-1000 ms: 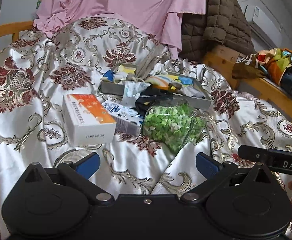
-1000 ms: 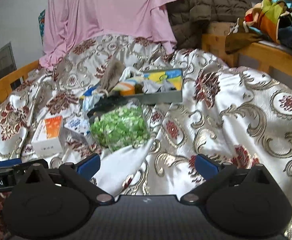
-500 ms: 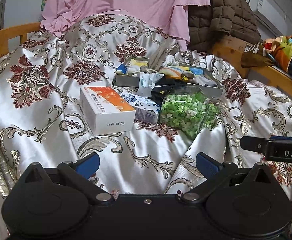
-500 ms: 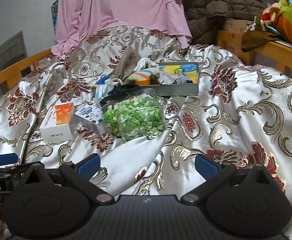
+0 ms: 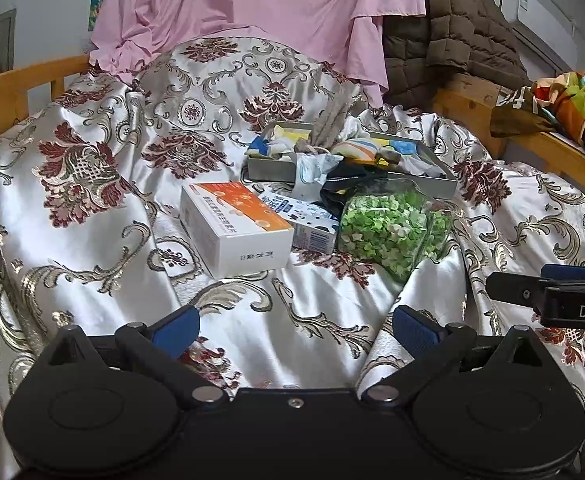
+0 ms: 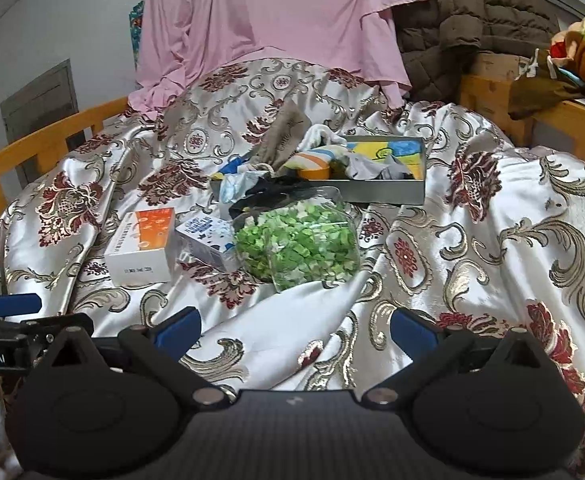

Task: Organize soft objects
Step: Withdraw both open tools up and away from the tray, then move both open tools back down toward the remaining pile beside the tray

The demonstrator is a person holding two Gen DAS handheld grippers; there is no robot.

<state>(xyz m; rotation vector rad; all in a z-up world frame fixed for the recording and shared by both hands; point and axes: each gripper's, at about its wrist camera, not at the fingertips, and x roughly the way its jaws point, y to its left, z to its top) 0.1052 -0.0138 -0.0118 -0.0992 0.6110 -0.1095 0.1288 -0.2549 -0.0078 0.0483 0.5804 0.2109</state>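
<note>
Both grippers' jaws apart, empty | grey tray (image 6: 376, 196) apparently holds crumpled cloths (image 6: 324, 156)

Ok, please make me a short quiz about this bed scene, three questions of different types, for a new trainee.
1. True or false: the left claw grips the orange-and-white box.
2. What lies directly between the orange-and-white box and the clear bag of green pieces?
A. a blue-and-white carton
B. a pink sheet
C. a brown jacket
3. Fill in: the grey tray holding the soft cloth items sits ____ the bag of green pieces, seen from the claws.

Key
1. False. Both claws, the right claw too, are open and empty, above the patterned bedspread.
2. A, the blue-and-white carton.
3. Behind.
</note>
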